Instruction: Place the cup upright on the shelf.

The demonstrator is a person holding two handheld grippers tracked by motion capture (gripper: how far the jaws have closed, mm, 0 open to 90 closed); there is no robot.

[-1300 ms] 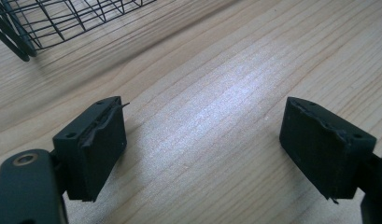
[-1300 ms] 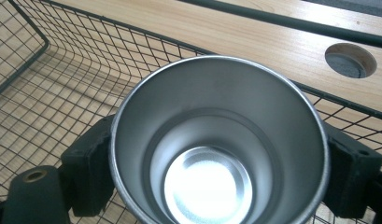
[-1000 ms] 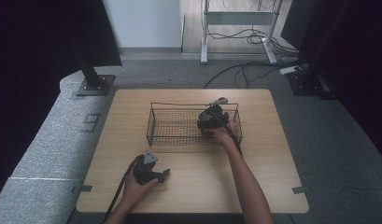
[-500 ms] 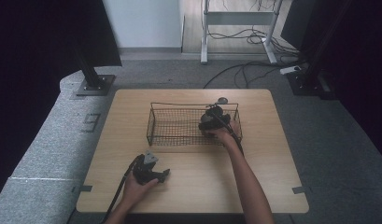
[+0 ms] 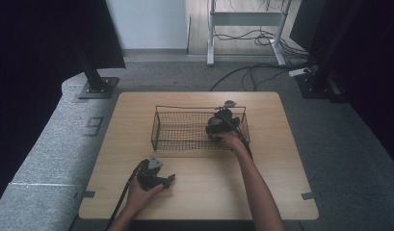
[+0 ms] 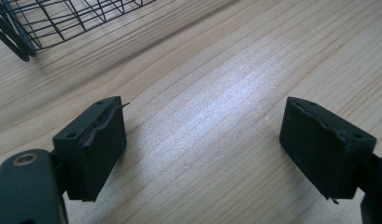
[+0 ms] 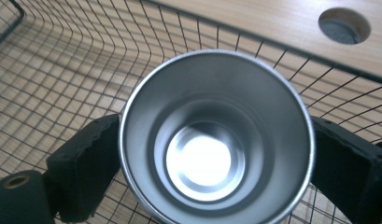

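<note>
A black wire basket [image 5: 185,129] stands on the middle of the wooden table [image 5: 281,159]. My right gripper [image 5: 222,119] is inside the basket's right end, shut on a shiny metal cup [image 7: 216,140]. In the right gripper view I look down into the cup's mouth, with a black pad pressed on each side of its wall and basket mesh [image 7: 62,70] behind it. My left gripper [image 5: 158,178] rests low over the table near the front left, open, with bare wood between its pads [image 6: 93,144].
A round hole [image 7: 343,25] in the tabletop lies just beyond the basket's far rim. The basket's near corner [image 6: 20,28] sits ahead and to the left of the left gripper. Cables and stand legs lie on the floor past the table's far edge.
The right gripper with the cup has shifted slightly within the basket's right end. The left gripper has stayed where it was.
</note>
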